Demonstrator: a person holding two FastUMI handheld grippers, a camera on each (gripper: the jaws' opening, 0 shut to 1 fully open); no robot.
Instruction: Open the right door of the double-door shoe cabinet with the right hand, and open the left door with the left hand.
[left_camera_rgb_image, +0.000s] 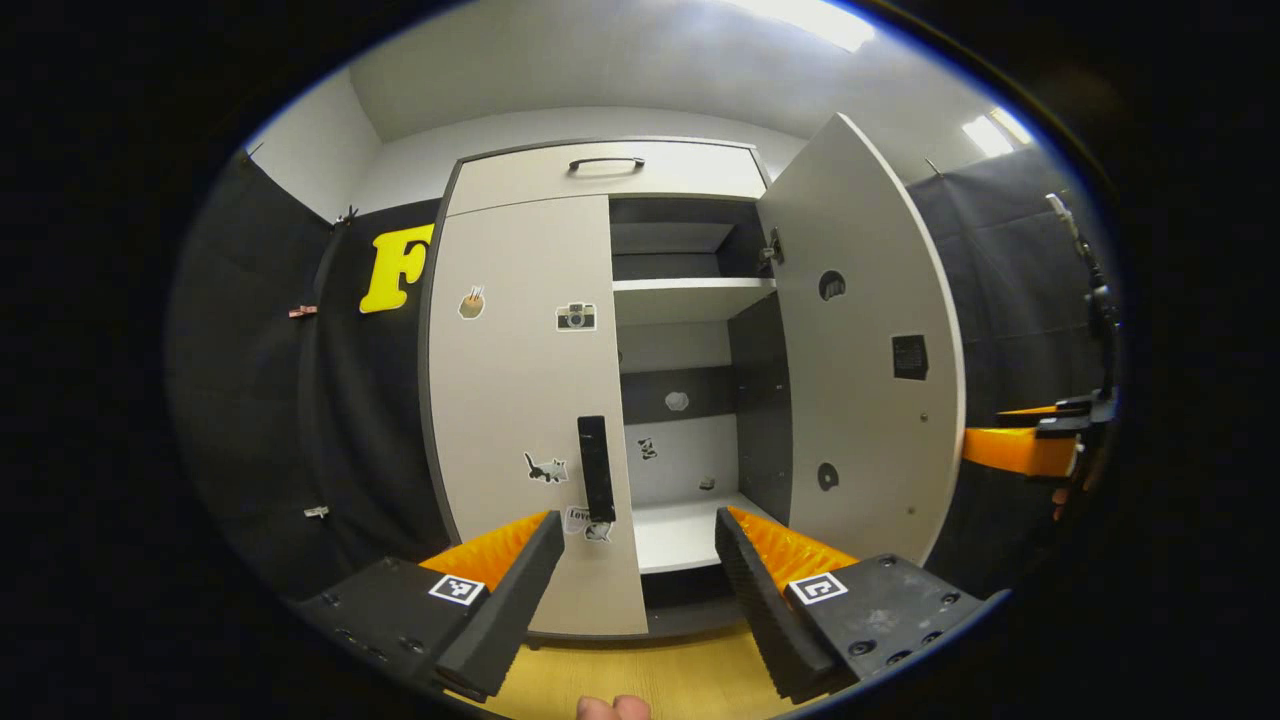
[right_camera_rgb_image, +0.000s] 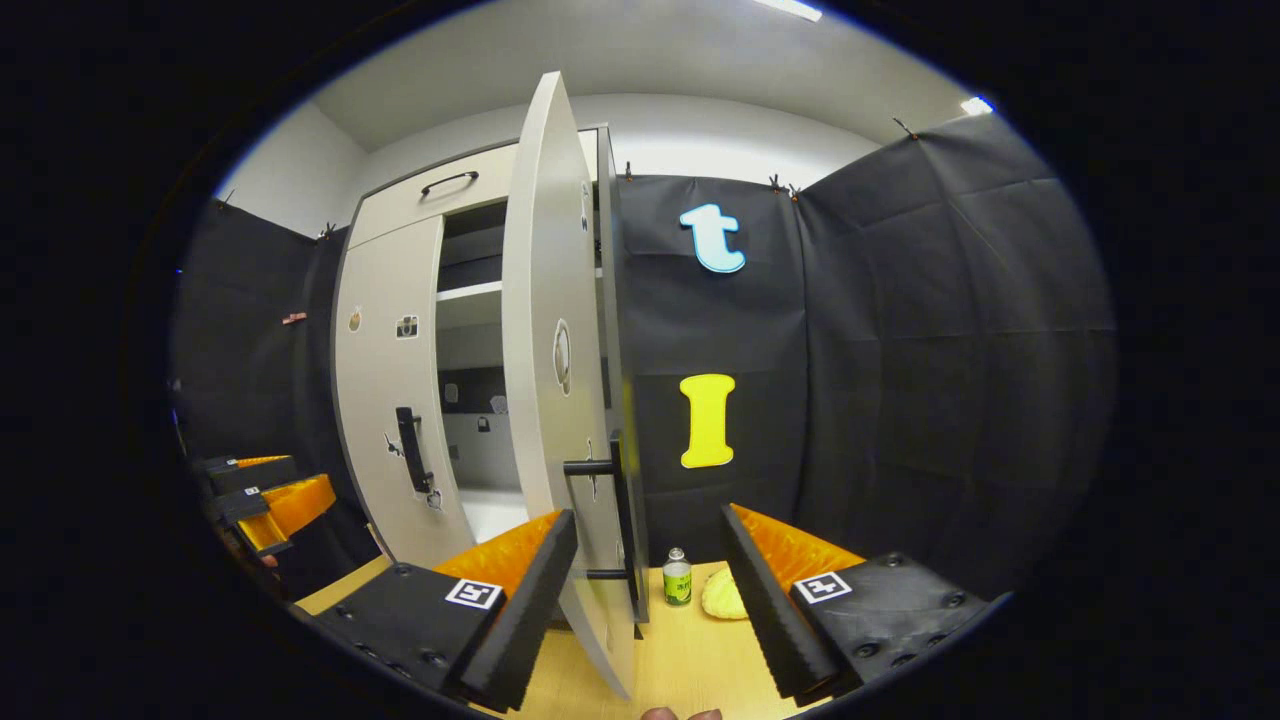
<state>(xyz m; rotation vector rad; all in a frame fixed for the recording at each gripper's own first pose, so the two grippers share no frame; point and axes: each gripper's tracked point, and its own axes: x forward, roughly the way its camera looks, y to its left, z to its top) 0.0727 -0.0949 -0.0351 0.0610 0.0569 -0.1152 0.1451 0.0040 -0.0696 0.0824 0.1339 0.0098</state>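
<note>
While your left gripper (left_camera_rgb_image: 632, 570) hangs with its jaws spread wide and nothing between them, the left door's handle (left_camera_rgb_image: 596, 468) stands just beyond and slightly left of the gap's centre in the left gripper view. That handle is a dark bar with its long axis vertical, mounted at the door's right edge, low on the panel. The left door (left_camera_rgb_image: 525, 400) is closed, flush with the cabinet front, so this is the half of the task not yet done.

Your right gripper (right_camera_rgb_image: 648, 590) also has its jaws open and holds nothing. In the right gripper view the right door (right_camera_rgb_image: 545, 330) is swung out edge-on toward you, its own vertical handle (right_camera_rgb_image: 627, 520) standing in the gap between the jaws but not pinched. That door looks opened already.

I judge the coming move to be yours on the left: the left gripper is the nearer one, so advance straight ahead, shift a little left, and keep the jaws set across the upright bar. Farther right, a small bottle (right_camera_rgb_image: 677, 578) and a yellow object (right_camera_rgb_image: 722, 595) sit on the floor (right_camera_rgb_image: 690, 660).
</note>
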